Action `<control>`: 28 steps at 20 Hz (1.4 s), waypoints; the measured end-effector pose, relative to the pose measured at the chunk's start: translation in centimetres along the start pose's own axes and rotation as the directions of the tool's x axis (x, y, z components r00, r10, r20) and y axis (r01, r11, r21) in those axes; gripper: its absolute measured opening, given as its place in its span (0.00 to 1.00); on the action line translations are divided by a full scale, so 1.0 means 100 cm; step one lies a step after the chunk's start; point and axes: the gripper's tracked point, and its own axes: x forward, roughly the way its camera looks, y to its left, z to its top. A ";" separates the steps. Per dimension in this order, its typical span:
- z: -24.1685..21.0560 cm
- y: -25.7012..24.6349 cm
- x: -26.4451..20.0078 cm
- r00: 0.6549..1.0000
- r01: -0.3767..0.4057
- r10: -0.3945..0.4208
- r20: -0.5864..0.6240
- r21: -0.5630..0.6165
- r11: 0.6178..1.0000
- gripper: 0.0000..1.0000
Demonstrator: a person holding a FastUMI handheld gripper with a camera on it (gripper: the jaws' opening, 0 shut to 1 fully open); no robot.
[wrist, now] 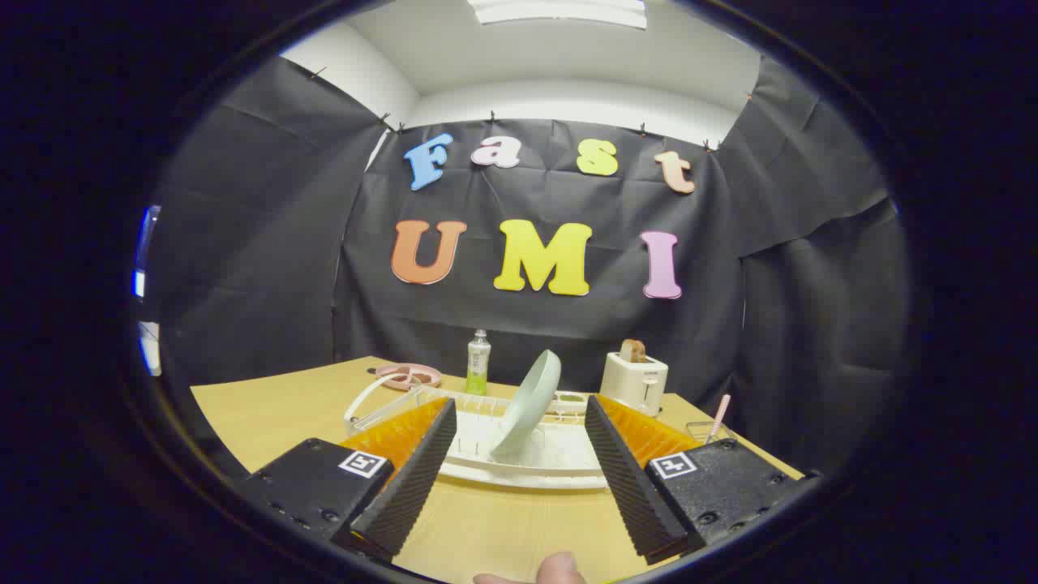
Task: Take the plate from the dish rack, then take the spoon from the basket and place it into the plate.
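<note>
A fingertip (pixel 559 568) shows nearest, just behind the claw (pixel 519 462), whose fingers stand wide apart, holding nothing, above the table (pixel 268 414). Just ahead, between them, the plate (pixel 531 401) leans tilted in the dish rack (pixel 535 466). Beyond the right finger a spoon (pixel 720 415) pokes from a basket (pixel 699 430); a toaster (pixel 634 381) and bottle (pixel 478 362) stand farther back. Gripped off-centre, the leaning plate could likely slip or drag the rack.
</note>
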 end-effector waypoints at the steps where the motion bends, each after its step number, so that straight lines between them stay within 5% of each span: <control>1: 0.001 0.000 0.001 1.000 0.003 -0.003 -0.003 0.001 1.000 1.00; 28: 0.024 0.033 0.014 0.994 -0.110 0.109 0.005 0.041 0.993 1.00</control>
